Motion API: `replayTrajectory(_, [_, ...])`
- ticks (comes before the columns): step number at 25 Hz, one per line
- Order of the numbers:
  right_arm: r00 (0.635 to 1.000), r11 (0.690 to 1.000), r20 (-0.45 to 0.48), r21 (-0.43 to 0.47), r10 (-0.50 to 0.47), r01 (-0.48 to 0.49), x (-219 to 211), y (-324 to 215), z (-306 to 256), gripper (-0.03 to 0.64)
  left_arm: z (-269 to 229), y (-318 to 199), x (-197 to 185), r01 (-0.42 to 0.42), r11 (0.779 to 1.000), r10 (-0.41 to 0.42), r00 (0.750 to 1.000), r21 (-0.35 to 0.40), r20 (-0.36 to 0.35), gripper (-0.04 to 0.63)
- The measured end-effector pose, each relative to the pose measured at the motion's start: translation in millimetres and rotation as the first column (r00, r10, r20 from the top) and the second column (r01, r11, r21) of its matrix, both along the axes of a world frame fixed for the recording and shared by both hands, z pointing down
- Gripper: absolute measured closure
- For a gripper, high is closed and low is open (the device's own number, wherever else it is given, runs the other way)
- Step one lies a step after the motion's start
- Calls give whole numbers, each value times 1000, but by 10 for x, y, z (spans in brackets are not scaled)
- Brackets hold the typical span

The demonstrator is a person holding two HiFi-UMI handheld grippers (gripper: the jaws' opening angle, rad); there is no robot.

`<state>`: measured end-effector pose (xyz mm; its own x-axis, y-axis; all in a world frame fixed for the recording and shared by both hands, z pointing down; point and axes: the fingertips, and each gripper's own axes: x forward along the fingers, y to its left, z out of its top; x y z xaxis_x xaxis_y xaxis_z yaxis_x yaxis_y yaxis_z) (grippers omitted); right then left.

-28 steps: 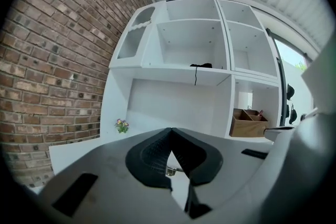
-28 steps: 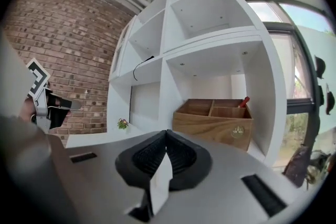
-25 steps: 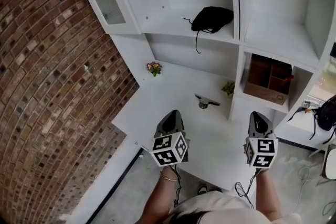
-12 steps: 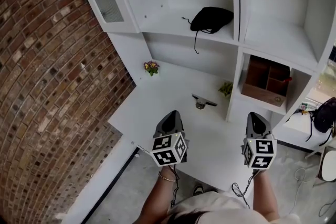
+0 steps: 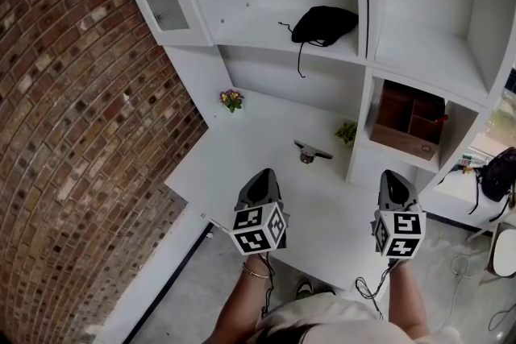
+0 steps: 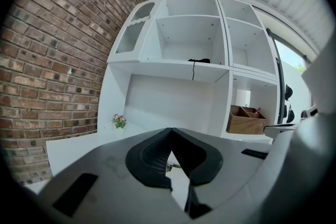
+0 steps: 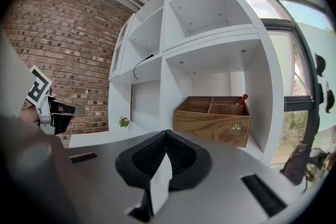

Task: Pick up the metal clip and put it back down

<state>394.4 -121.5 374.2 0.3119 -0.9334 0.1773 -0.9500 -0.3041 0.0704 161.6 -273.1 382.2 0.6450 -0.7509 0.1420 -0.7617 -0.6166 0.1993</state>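
Head view: the dark metal clip [image 5: 312, 151] lies flat on the white worktop [image 5: 234, 165], well ahead of the left hand-held gripper [image 5: 263, 176] and the right hand-held gripper [image 5: 393, 176].

Left gripper view: jaws clenched on nothing.

Right gripper view: likewise pinched together, empty.

This fits a clip awaiting pickup or one already set back. I judge any grasp would want the jaws parted and squared to it.

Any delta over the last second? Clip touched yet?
No real change. The metal clip lies untouched on the white desk, where it was a second ago. The left gripper and right gripper still hover over the near edge, jaws together and empty. Nothing was gripped or released; the scene only drifts slightly in the head view, probably from head motion.
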Motion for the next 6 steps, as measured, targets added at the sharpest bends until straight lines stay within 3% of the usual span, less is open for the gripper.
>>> replayTrajectory(6, [1000, 1000, 6, -3, -1, 1, -7, 12, 13, 616, -1, 31, -4, -1, 1000, 1, 1000, 4, 1, 594])
